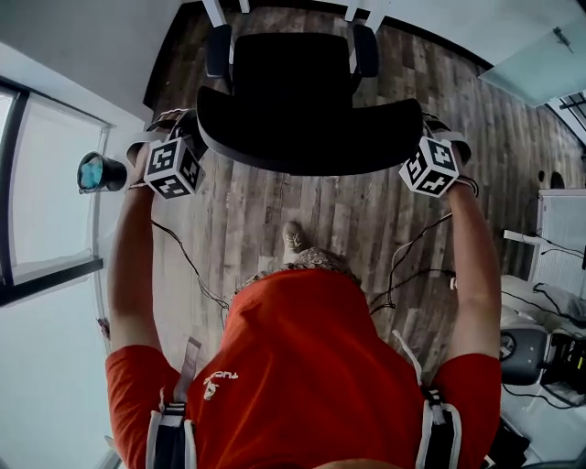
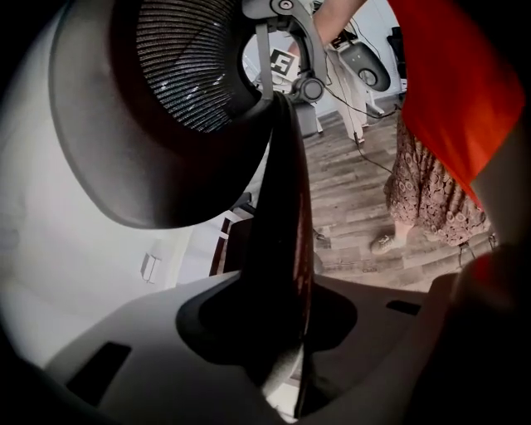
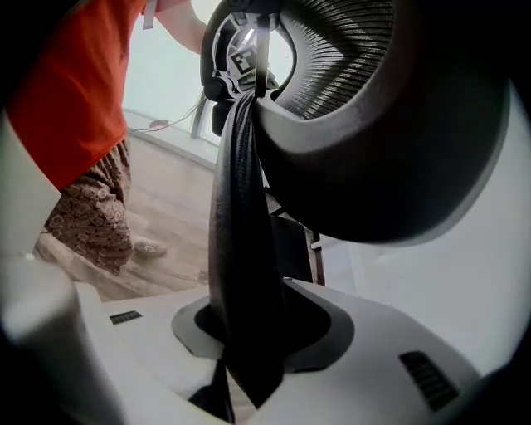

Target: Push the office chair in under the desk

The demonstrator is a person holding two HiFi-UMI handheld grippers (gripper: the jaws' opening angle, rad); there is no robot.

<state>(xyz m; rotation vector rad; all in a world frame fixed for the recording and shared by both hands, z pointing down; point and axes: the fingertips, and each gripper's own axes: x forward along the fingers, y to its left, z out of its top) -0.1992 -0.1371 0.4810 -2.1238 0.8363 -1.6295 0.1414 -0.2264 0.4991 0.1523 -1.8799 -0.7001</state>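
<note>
Head view: person in red shirt (image 1: 302, 366) is standing on the wood floor (image 1: 275, 220) directly behind the office chair (image 1: 307, 110), one foot (image 1: 293, 240) showing just behind it.

Chair position: the seat (image 1: 288, 59) is pointing away from the person, with both armrests (image 1: 218, 50) lying toward the top of the frame. White legs (image 1: 212, 9) are showing at the top edge, just beyond the seat. They are cut off by the frame, so I cannot tell whether they belong to the surface.

Left hand-held gripper (image 1: 188, 137): sitting at the left end of the backrest's top edge (image 1: 311, 147). In the left gripper view, the left hand-held gripper (image 2: 282, 332) is gripping the dark backrest rim (image 2: 282, 207), which is running straight up between the jaws and filling the gap. The mesh panel (image 2: 191, 66) is arching above it.

Right hand-held gripper (image 1: 428, 137): sitting at the right end of the same edge, mirroring the left. In the right gripper view, the right hand-held gripper (image 3: 245, 332) is likewise clamping the rim (image 3: 241, 207), with the mesh (image 3: 340, 41) overhead.

Both arms are reaching forward, roughly parallel. Cables (image 1: 183, 261) are trailing across the floor on either side of the person.
</note>
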